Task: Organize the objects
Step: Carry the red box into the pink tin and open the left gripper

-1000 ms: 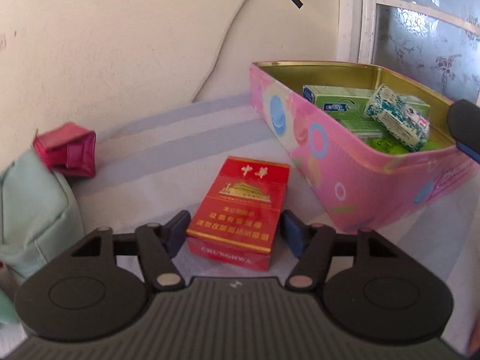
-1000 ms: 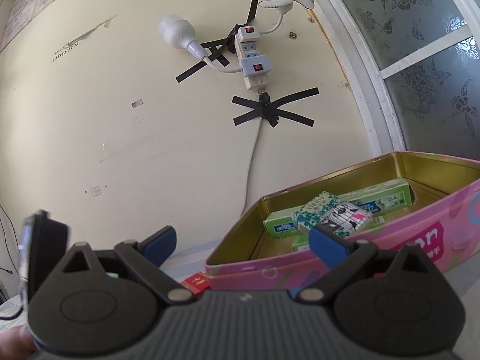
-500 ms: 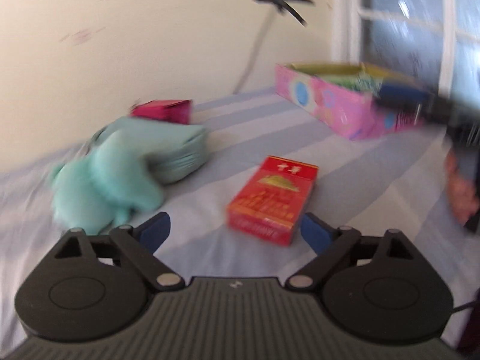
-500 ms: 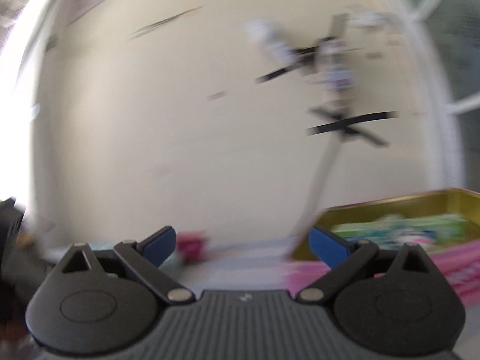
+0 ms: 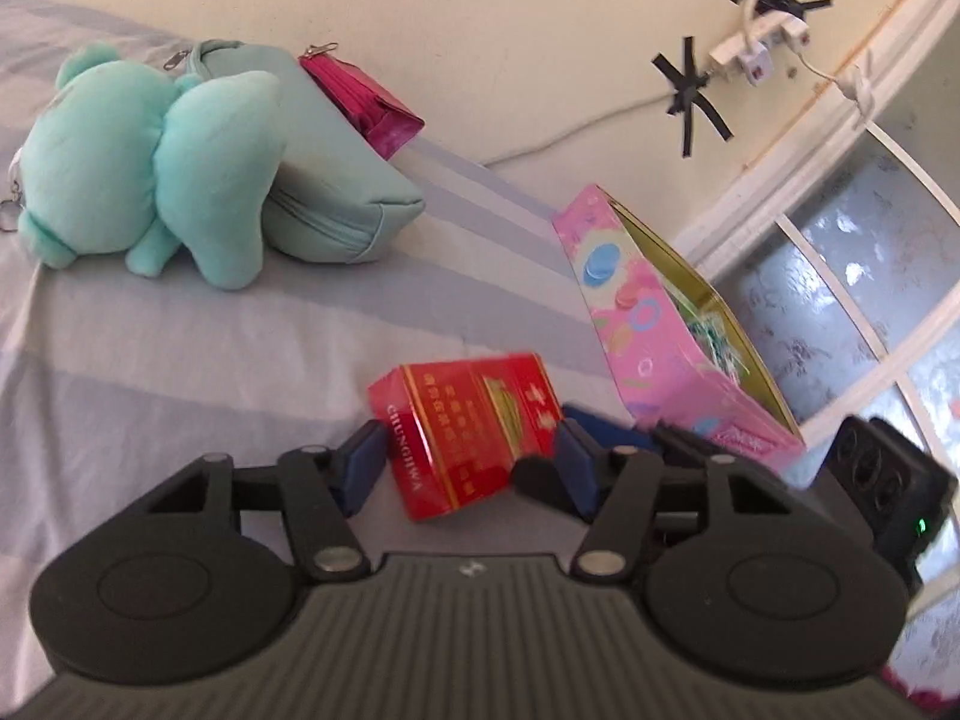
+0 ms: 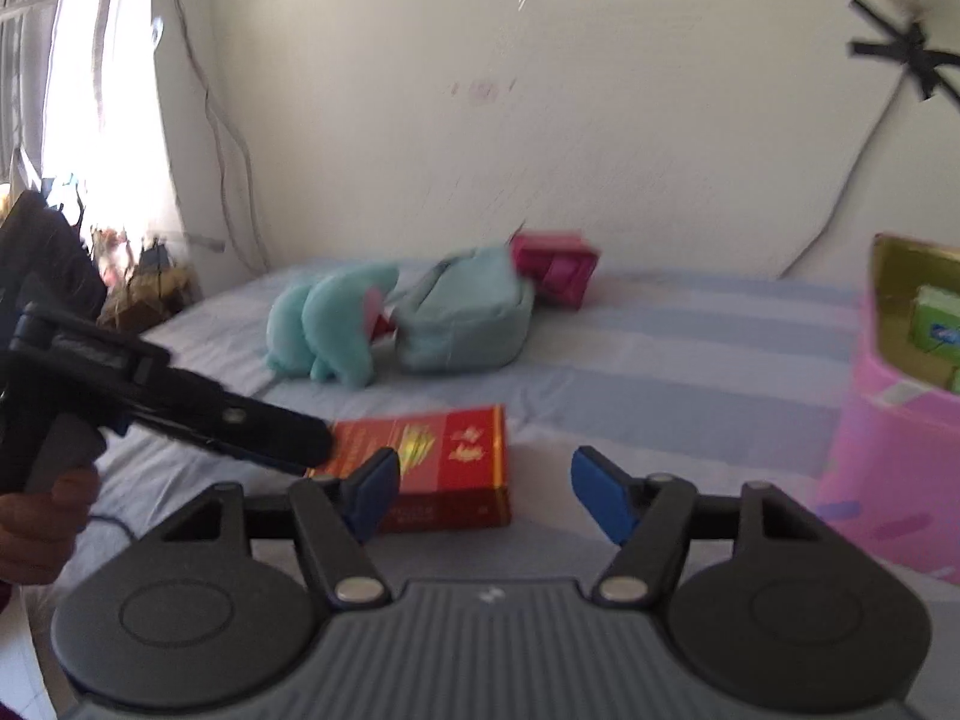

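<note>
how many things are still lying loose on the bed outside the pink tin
4: a red box between the left tongs, a teal plush toy, a teal pouch behind it, and a magenta wallet by the wall. More may be hidden.

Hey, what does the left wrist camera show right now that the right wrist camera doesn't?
Only the left wrist view shows the power strip taped to the wall, the frosted window, and the left gripper with both pads closed on the red cigarette pack.

Only the right wrist view shows the bright curtained window, the green boxes in the tin, and the right gripper, closing with nothing between its pads.

Both show the teal plush, teal pouch, magenta wallet, pink tin and striped bedsheet.
</note>
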Demonstrator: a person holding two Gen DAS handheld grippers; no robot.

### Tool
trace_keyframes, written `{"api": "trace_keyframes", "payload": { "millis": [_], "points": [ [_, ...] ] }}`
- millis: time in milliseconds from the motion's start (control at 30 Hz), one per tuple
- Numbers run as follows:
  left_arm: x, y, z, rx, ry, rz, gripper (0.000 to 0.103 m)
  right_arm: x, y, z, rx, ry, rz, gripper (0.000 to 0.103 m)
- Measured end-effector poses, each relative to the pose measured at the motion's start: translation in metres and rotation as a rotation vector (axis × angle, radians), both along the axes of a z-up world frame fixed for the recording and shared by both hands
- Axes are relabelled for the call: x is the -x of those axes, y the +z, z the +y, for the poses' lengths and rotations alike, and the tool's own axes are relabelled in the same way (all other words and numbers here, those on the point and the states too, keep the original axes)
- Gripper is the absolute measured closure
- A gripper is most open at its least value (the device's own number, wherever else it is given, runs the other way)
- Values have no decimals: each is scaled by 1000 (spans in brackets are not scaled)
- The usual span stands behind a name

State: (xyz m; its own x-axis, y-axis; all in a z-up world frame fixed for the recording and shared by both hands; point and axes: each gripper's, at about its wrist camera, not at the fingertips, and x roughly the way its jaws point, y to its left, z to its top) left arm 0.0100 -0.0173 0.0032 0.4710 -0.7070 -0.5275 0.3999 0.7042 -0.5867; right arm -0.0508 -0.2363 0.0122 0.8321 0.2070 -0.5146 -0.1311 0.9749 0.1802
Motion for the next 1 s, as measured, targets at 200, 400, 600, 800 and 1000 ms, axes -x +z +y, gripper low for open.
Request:
{"api": "trace_keyframes", "payload": {
  "millis": [200, 400, 600, 800, 1000],
  "points": [
    [0, 35, -25, 38, -72, -81, 42, 24, 12, 0, 51, -63, -106, 49],
    [-9, 81, -105, 72, -207, -204, 42, 63, 46, -35, 107, -254, -319, 51],
    [-10, 84, -198, 21, -332, -255, 41, 97, 58, -91, 141, -464, -399, 51],
    [-24, 59, -265, -79, -387, -197, 40, 103, 41, -142, 123, -579, -293, 49],
    [-35, 55, -315, -198, -284, -277, 19, 75, 21, -158, 340, -739, -233, 30]
  ]
}}
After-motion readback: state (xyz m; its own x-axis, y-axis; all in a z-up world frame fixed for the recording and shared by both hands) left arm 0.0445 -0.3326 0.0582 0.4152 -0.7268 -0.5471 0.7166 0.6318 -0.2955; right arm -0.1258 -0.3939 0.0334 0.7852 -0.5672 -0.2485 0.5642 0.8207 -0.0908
